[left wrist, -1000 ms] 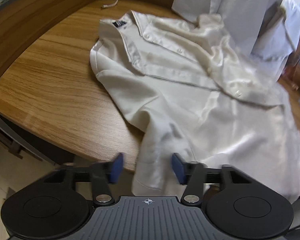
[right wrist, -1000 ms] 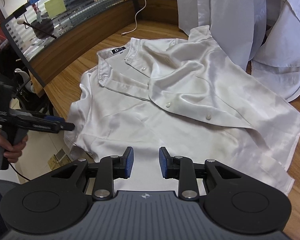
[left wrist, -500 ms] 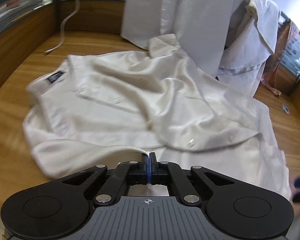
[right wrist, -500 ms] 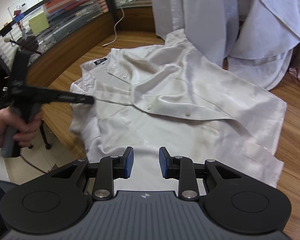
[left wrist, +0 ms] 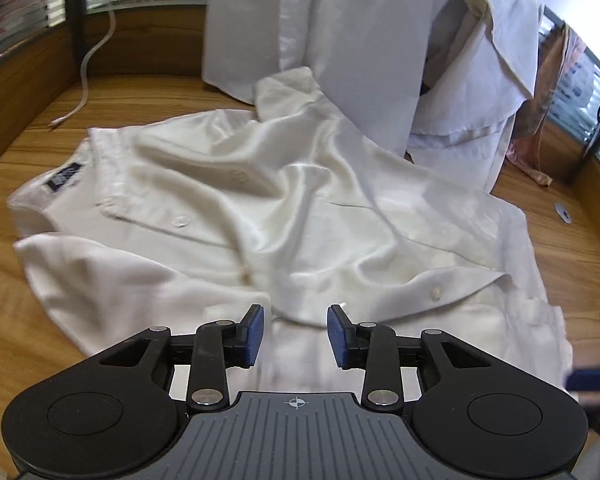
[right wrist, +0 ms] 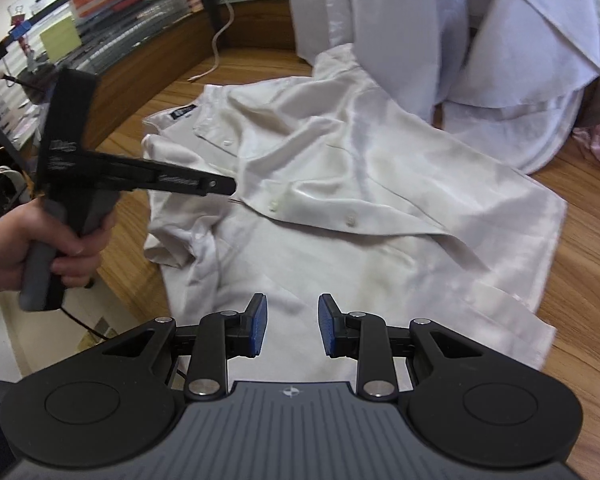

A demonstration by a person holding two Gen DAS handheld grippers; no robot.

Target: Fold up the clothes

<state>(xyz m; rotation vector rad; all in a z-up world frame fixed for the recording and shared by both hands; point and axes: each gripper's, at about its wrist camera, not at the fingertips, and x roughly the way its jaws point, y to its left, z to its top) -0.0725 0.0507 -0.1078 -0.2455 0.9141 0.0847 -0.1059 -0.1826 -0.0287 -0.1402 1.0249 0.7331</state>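
Now the broad wooden surface (left wrist: 572,276) carries the cream satin button-front shirt (left wrist: 300,208), spread front-up across its middle with the collar and dark neck label (left wrist: 63,176) toward the left in the left wrist view, and a heap of pale white garments (left wrist: 340,40) standing behind it. A half second ago the left tool (left wrist: 295,334) was pinched on the shirt's left sleeve; its jaws have just been opening, and the sleeve (left wrist: 100,272) now lies folded inward over the shirt's front, with nothing between the blue pads. That looks like the first side fold done (the right side is still spread flat). The right tool (right wrist: 292,330) hangs partly open and empty above the hem (right wrist: 500,312). In its view a hand (right wrist: 48,248) holds the left tool over the placket. A white cable (left wrist: 88,60) trails at the far edge.
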